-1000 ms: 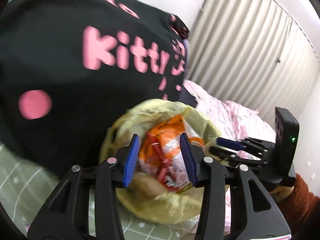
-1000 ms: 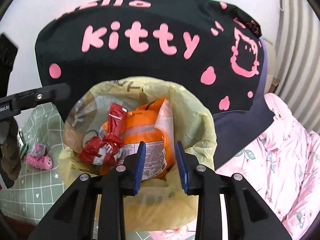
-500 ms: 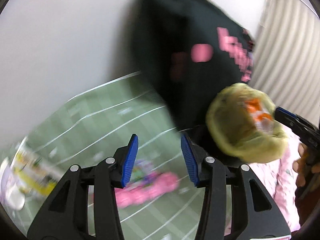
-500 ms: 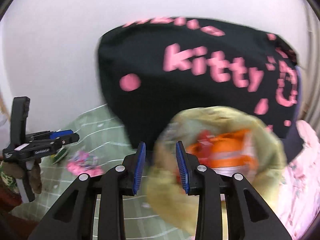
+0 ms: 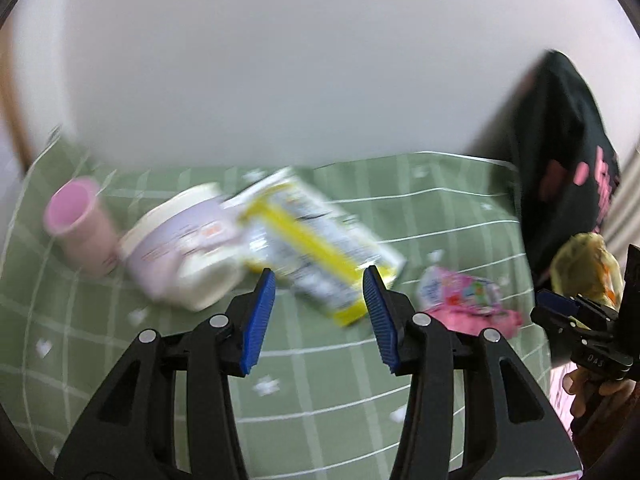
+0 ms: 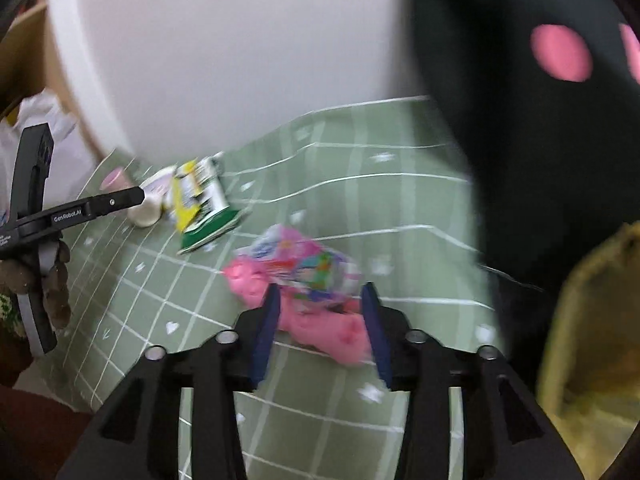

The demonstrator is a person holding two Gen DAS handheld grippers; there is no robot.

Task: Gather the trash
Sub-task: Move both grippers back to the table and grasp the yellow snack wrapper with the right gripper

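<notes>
On the green checked sheet (image 5: pixel 328 380), from the left, stand a pink cup (image 5: pixel 78 222) and a white jar (image 5: pixel 180 248) lying on its side, touching a yellow-striped wrapper (image 5: pixel 316 240). The left gripper (image 5: pixel 318 316) hangs spread wide above that wrapper, holding nothing. Further right, a pink packet (image 6: pixel 304 280) lies just ahead of the right gripper (image 6: pixel 322 328), likewise released and empty. The yellow trash bag (image 6: pixel 592 340) sits at far right beside a black cushion (image 6: pixel 520 120).

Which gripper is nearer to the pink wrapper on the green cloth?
Right. The right gripper is open just over the pink wrapper; the left gripper, also open, faces the yellow packet further left.
</notes>
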